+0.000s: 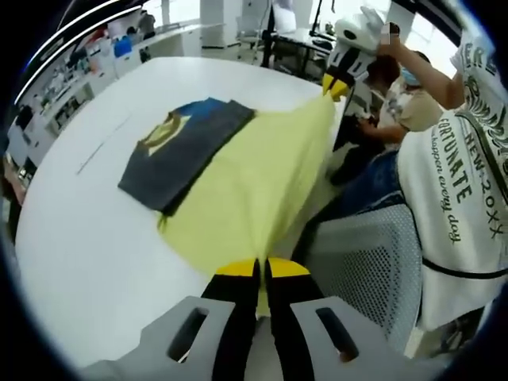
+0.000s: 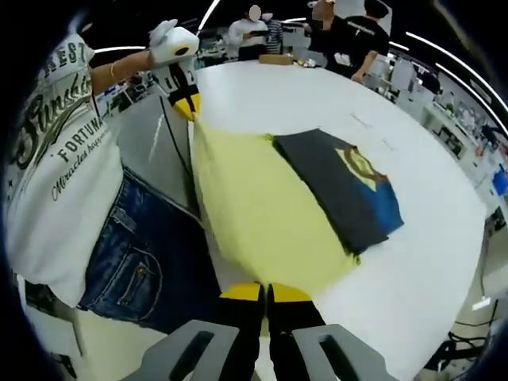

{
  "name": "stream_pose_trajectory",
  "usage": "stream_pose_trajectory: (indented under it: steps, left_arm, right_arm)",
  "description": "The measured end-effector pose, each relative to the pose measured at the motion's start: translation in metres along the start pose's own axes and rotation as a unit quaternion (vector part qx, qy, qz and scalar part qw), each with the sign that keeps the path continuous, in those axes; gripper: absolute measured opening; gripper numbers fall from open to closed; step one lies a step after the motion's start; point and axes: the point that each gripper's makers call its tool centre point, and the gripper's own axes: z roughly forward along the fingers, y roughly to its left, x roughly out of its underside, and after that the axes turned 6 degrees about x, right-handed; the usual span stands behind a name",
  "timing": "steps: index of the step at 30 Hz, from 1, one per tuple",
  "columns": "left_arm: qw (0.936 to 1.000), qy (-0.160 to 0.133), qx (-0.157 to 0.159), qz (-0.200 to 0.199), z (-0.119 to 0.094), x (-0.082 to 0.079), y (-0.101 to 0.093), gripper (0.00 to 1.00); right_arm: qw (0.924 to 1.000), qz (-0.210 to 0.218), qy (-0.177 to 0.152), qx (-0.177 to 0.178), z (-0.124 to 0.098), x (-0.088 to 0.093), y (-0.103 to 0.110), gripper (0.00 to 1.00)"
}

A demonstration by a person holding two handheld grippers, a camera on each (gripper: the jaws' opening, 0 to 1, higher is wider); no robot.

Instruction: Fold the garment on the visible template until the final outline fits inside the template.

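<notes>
While stretched between two grippers — yellow garment (image 1: 254,178), one corner at each, pulled taut off the near edge of the white table (image 1: 87,238).

Left gripper (image 1: 261,268): black jaws with yellow tips, pressed together on a corner of the yellow fabric, a sliver of cloth showing in the seam between them. Seen also from the right gripper view, upper left, held up in a gloved hand (image 2: 168,40), yellow tips pinching the far corner.

Right gripper (image 2: 264,293): same build, jaws closed tight on the opposite corner of the garment. Seen also from the left gripper view at upper right, yellow tips nipping the cloth's far point.

Dark grey panel (image 1: 186,151) with blue edge and yellow printed emblem — lying flat on the table, overlapping the far side of the yellow cloth; whether part of the same garment or a separate piece, cannot tell.

Thin marked lines (image 1: 101,144) on the tabletop beyond the dark panel.

Person (image 2: 67,159) beside the table: white printed T-shirt, blue denim shorts. White mesh chair (image 1: 373,262) near the table edge. Other people (image 2: 349,36) at the far end of the room.
</notes>
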Motion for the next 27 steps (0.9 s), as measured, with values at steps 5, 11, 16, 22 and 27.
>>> stream_pose_trajectory:
  steps: [5, 11, 16, 22, 27]
  left_arm:
    - [0.9997, -0.009, -0.023, 0.003, -0.005, -0.008, 0.011, 0.01]
    - [0.9983, -0.032, -0.049, -0.003, -0.012, -0.022, 0.028, 0.01]
    - [0.995, -0.052, -0.085, 0.006, -0.014, -0.033, 0.047, 0.01]
    - [0.9896, -0.056, -0.127, 0.039, -0.016, -0.045, 0.067, 0.01]
    - [0.9854, -0.067, -0.148, 0.05, -0.018, -0.055, 0.078, 0.01]
  right_arm:
    - [0.9996, -0.01, -0.012, 0.022, -0.003, -0.011, -0.011, 0.0]
    - [0.9982, -0.02, -0.019, 0.052, -0.004, -0.018, -0.029, 0.0]
    - [0.996, -0.028, -0.025, 0.081, -0.003, -0.023, -0.043, 0.0]
    - [0.9907, -0.051, -0.034, 0.121, 0.002, -0.035, -0.061, 0.0]
    - [0.9864, -0.067, -0.037, 0.145, 0.002, -0.039, -0.073, 0.0]
